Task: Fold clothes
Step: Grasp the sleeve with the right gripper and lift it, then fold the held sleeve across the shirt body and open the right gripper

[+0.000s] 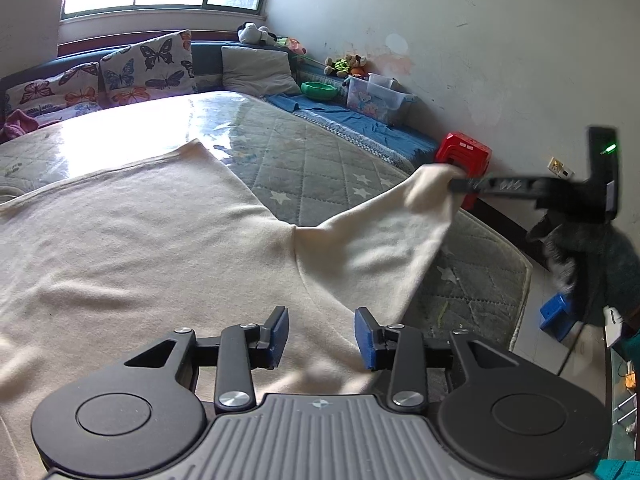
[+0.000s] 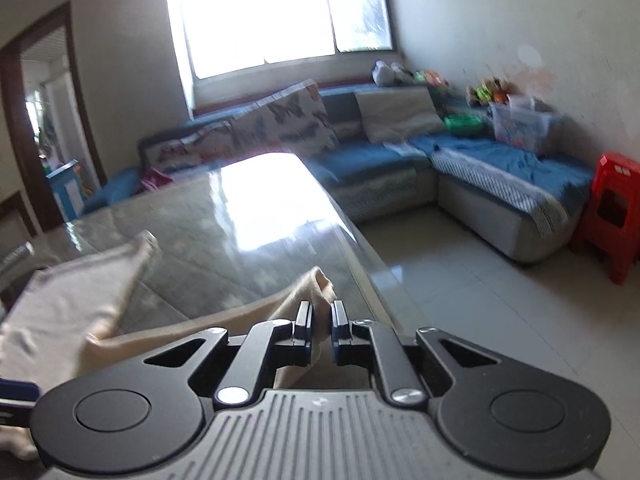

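Note:
A cream garment (image 1: 152, 248) lies spread on the table, which is covered with a quilted grey star-print cloth under clear plastic (image 1: 320, 160). My left gripper (image 1: 321, 336) is open just above the garment's near edge, with nothing between its blue pads. My right gripper (image 2: 321, 320) is shut on the cream garment's sleeve end (image 2: 320, 280) and holds it up off the table. In the left wrist view the right gripper (image 1: 456, 184) shows at the right, pulling the sleeve (image 1: 384, 232) out and upward over the table's right side.
A blue corner sofa (image 2: 500, 168) with butterfly cushions (image 1: 148, 68), a green bowl (image 1: 319, 90) and a clear toy box (image 1: 376, 96) runs along the far and right walls. A red plastic stool (image 2: 612, 208) stands by the wall. Tiled floor (image 2: 460, 280) lies right of the table.

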Motion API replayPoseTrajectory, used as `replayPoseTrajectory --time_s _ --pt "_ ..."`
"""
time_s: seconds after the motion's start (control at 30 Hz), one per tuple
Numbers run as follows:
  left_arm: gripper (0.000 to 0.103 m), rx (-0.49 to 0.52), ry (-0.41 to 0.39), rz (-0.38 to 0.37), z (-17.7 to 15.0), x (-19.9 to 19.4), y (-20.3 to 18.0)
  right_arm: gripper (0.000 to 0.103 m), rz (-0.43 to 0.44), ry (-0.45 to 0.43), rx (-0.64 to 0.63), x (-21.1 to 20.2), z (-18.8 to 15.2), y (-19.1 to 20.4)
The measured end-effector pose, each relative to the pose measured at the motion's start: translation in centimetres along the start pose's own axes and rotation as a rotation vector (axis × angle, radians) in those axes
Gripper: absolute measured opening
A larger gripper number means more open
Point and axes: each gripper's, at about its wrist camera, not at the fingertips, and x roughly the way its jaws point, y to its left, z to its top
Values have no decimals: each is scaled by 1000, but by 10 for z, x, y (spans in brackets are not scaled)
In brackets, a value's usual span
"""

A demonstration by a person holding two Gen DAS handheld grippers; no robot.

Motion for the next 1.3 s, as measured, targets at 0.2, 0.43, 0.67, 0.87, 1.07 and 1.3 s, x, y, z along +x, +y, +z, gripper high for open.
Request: replayPoseTrajectory --time_s 0.2,0.43,0.67,0.87,1.07,1.3 --pt "40 -4 -5 1 -5 -1 3 8 164 -76 -41 -36 43 31" --pt "40 -43 -60 28 -12 -28 20 8 376 -114 -162 -59 84 99" --pt "40 -121 -123 96 -27 -65 49 8 559 -61 -307 -54 89 185" --pt "41 -195 -160 149 -46 -94 70 8 674 46 -426 -44 55 252" --pt "41 -242 -159 182 -61 -109 82 11 736 191 -487 -19 22 284" --pt "43 -258 -150 209 -71 -122 88 26 722 237 -499 -15 8 273"
